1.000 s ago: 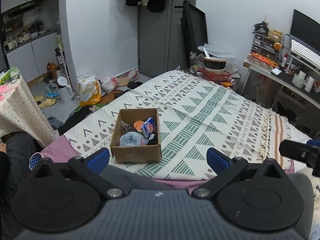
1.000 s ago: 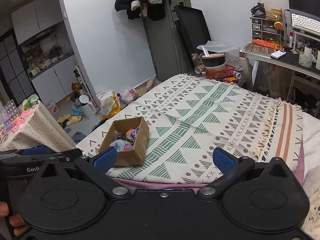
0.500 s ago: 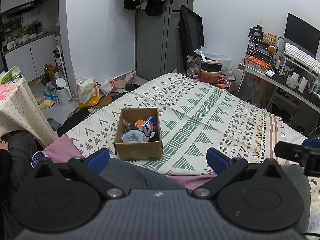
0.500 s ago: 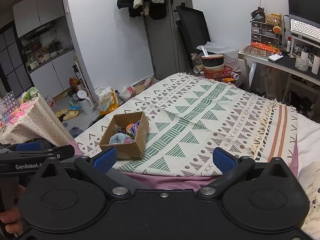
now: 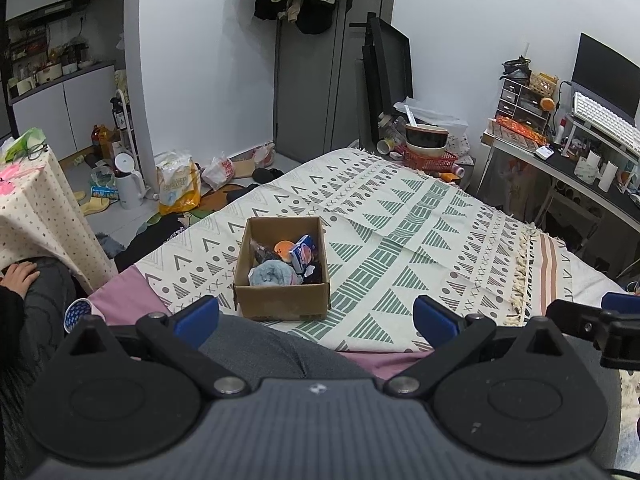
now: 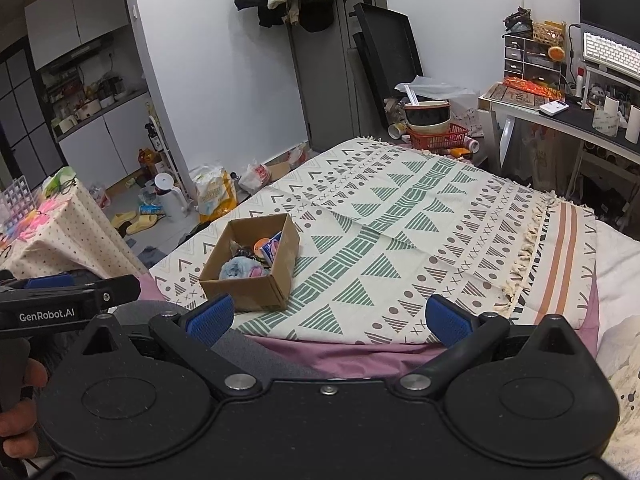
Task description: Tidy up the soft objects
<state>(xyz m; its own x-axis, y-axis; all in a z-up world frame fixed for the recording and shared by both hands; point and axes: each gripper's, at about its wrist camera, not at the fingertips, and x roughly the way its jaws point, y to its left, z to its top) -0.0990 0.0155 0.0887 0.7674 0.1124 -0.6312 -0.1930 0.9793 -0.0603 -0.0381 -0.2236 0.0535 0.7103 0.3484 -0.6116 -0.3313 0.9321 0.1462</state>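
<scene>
You are holding left gripper [image 5: 316, 318] and right gripper [image 6: 326, 316], fingers spread wide, empty. Cardboard box [image 5: 282, 268] sitting frame centre on bed; blue cloth [image 5: 270, 274] inside looking soft, light: pinch bunched top.

The cardboard box [image 5: 282, 268] hides most of its contents behind its near wall: only the tops of a blue cloth [image 5: 271, 274] and a blue packet [image 5: 301, 255] show. At nine o'clock, the left view's edge cuts off a person's hand [image 5: 18, 276]. The right view crops the monitor [image 6: 608, 8] at two o'clock.
</scene>
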